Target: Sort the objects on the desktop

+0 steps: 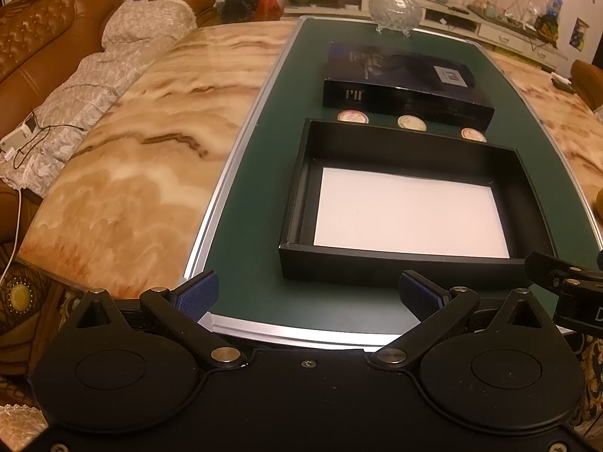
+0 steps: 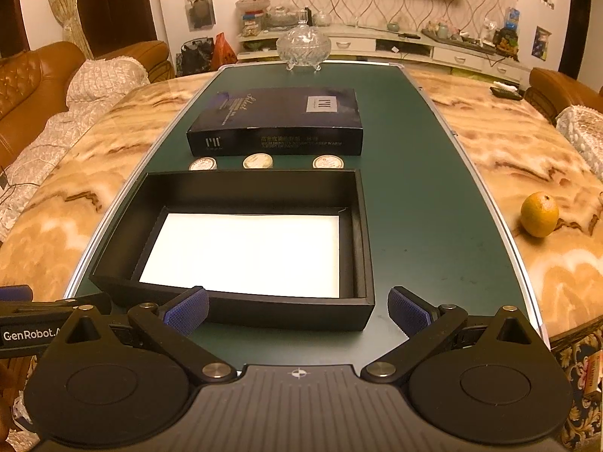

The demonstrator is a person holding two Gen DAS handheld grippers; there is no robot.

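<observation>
Near the bottom of the left wrist view, the left gripper [image 1: 307,297] hangs over the near edge of a green mat [image 1: 260,203] with its blue-padded fingers [image 1: 198,295] spread wide and nothing between them. Just beyond them sits an open black tray [image 1: 410,203] with a white sheet [image 1: 409,213] lying flat on its floor. Behind the tray's far wall, three small round tins [image 1: 412,123] stand in a row, left, middle and right, partly hidden by that wall. Farther back lies a closed dark box [image 1: 407,83], and at the far end of the mat stands a lidded glass candy dish [image 1: 395,9]. The mat rests on a marble-patterned table [image 1: 132,150]. At the right edge, part of the right gripper [image 1: 565,286] shows.

Low in the right wrist view, the right gripper [image 2: 297,310] is likewise wide apart and holding nothing, its fingers [image 2: 409,310] hovering at the tray's [image 2: 241,301] near wall. The white sheet [image 2: 245,252] fills most of the tray floor. The three tins [image 2: 258,161] lie between the tray and the dark box [image 2: 275,120], with the glass dish [image 2: 303,45] at the far end. To the right, off the mat [image 2: 426,207], an orange [image 2: 539,214] sits on the table [image 2: 527,143]. The left gripper [image 2: 34,320] pokes in at the left edge.
</observation>
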